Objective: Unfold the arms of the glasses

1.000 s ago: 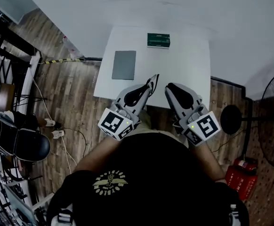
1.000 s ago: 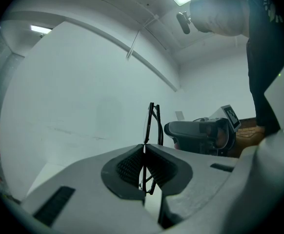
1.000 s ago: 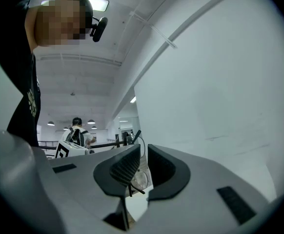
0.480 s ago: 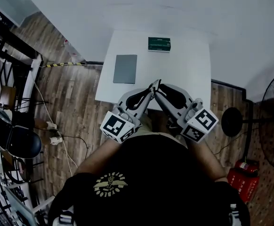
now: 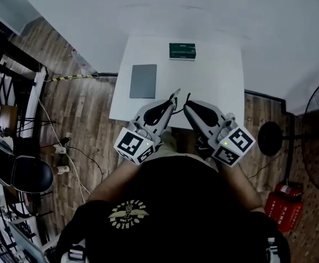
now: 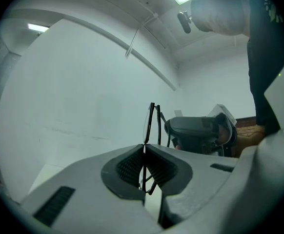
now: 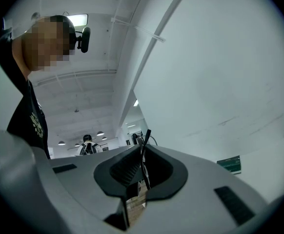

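Fingers [image 6: 127, 167], left — seemingly pinching one glasses [image 6: 150, 118].

The left grey plastic two-jaw gripper [image 5: 174, 96] is held level before the chest and angled inward, with its black-and-white marker cube [image 5: 133, 145] nearest the body. Its jaws are pressed together on the thin black-framed glasses [image 6: 152, 121] (the frame stands upright above the pads). The right grey two-jaw gripper [image 5: 187, 104] is angled inward to meet it, tips close together. Its jaws have just been closing and are clamped on a thin black arm of the glasses. The bare left forearm [image 5: 111, 181] and bare right forearm [image 5: 248, 188] are bent near the torso.
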A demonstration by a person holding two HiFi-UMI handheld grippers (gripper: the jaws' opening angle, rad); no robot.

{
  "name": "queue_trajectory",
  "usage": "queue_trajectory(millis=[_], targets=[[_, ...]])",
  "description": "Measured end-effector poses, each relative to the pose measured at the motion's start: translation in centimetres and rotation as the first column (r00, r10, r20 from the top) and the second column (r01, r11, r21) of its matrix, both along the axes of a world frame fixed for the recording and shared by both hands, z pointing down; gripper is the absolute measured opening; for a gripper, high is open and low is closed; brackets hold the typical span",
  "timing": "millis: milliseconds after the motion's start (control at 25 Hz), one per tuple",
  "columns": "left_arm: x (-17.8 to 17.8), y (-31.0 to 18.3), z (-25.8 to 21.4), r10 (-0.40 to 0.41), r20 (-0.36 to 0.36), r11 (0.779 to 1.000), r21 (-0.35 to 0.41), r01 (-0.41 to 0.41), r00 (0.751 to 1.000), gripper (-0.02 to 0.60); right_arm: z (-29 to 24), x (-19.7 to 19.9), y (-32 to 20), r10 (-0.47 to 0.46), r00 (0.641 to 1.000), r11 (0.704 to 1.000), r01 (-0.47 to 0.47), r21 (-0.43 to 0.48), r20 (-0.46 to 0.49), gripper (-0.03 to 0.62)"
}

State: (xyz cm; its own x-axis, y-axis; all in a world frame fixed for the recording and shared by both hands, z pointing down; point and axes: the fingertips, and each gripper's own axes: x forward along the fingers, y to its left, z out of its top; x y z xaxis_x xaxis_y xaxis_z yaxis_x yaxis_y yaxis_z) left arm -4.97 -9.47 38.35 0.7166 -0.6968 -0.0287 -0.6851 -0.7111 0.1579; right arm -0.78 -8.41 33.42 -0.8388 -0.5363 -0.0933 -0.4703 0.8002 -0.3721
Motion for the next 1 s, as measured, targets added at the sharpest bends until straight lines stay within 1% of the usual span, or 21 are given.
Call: queue_trajectory(millis=[200, 480, 680, 1000], targets=[[-0.4, -1.2, -0.4, -0.006, -0.004, 1.000, -0.005, 0.005, 1.000, 0.020, 0.3, 1.2, -0.3, 0.034, 0.999, 0.999, -0.034, -0.004, 0.004, 0.025], [-1.2, -2.3, -1.2, -0.025, -0.033, 1.000, -0.003, 0.025, 0.999, 0.020, 0.3, 1.9, -0.3, 0.063, 0.998, 0.998, -0.063, -0.008, 0.011, 0.023], [-1.7, -2.7, -1.6, -0.037, -0.033, 0.999, -0.003, 0.037, 0.999, 0.020, 0.4, 2.0, -0.2, 0.064, 0.998, 0.998, -0.064, -0.012, 0.015, 0.023], [-3.4, -3.4, -2.3, -0.079, -0.042, 0.997, 0.005, 0.079, 0.996, 0.020, 1.2, 1.8, -0.2, 0.053, 0.999, 0.998, -0.053, -0.023, 0.012, 0.018]])
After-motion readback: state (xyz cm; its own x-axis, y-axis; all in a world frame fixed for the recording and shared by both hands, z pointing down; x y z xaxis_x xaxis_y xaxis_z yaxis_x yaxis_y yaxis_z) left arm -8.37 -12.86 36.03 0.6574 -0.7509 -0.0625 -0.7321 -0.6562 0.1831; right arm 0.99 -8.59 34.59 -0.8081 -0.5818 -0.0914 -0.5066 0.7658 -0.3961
